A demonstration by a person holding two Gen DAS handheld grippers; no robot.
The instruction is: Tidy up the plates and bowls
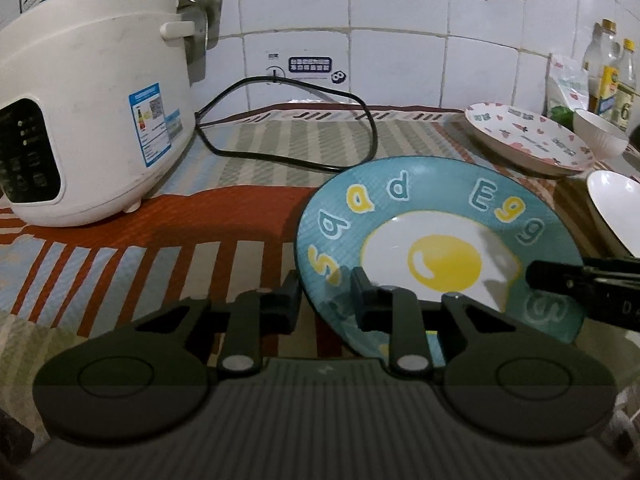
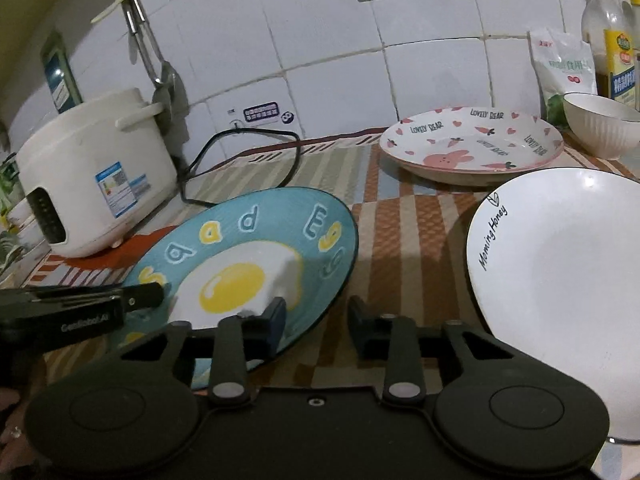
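A blue plate with a fried-egg picture [image 1: 440,248] [image 2: 248,264] is tilted, its edges up off the cloth. My left gripper [image 1: 326,300] has its jaws astride the plate's left rim, one finger under, one on top. My right gripper [image 2: 316,320] stands the same way at the plate's right rim and looks partly open. A white "Morning Honey" plate [image 2: 568,280] [image 1: 616,208] lies to the right. A pink rabbit plate [image 2: 472,148] [image 1: 528,136] and a white ribbed bowl [image 2: 604,128] [image 1: 600,132] sit further back.
A white rice cooker [image 1: 88,108] [image 2: 92,176] stands at the left with its black cord [image 1: 288,156] looped on the striped cloth. Bottles [image 1: 612,76] and a bag [image 2: 564,68] stand at the back right by the tiled wall.
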